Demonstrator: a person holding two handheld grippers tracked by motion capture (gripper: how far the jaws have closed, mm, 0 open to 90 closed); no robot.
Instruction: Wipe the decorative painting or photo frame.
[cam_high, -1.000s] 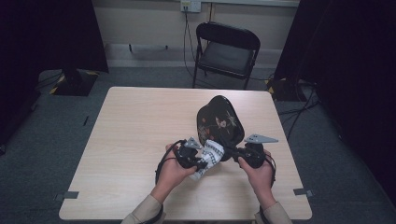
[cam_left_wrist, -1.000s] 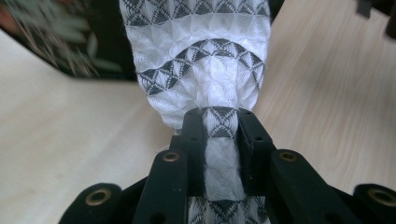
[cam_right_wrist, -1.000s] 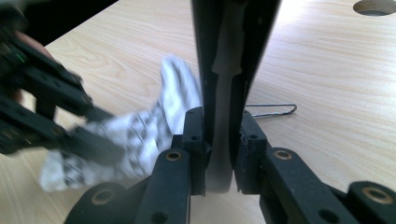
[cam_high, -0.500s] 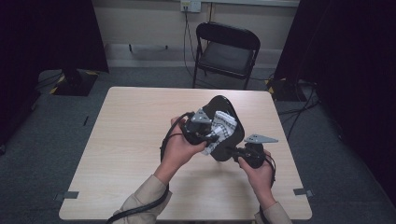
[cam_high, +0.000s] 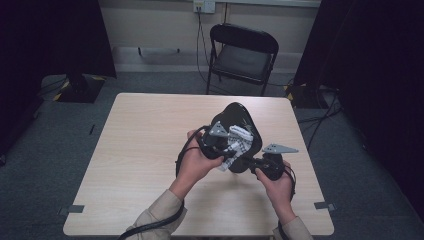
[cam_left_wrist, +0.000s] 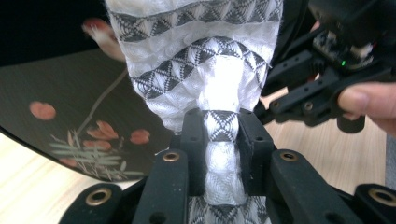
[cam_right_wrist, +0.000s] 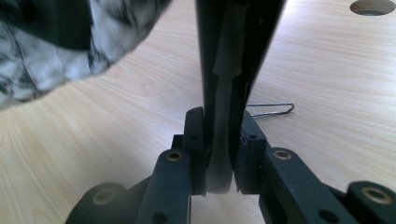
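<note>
Left gripper (cam_high: 226, 145) up top, pressing the white knitted cloth with grey triangle bands (cam_high: 235, 145) against the glossy black rounded tray (cam_high: 235, 116) above the pale wooden table (cam_high: 140, 145). My left gripper view: jaws pinch soft ribbed cloth (cam_left_wrist: 219, 135). Right gripper view: right gripper (cam_right_wrist: 219, 140) clamps the tray's thin black edge (cam_right_wrist: 233, 51).

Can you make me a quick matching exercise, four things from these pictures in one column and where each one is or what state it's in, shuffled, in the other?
1. patterned cloth
2. black tray
3. folding chair
4. wire clip

A. lying on the table
B. pinched in the left gripper
C. beyond the table's far edge
D. its edge clamped in the right gripper

Pairs: 1-B, 2-D, 3-C, 4-A
</note>
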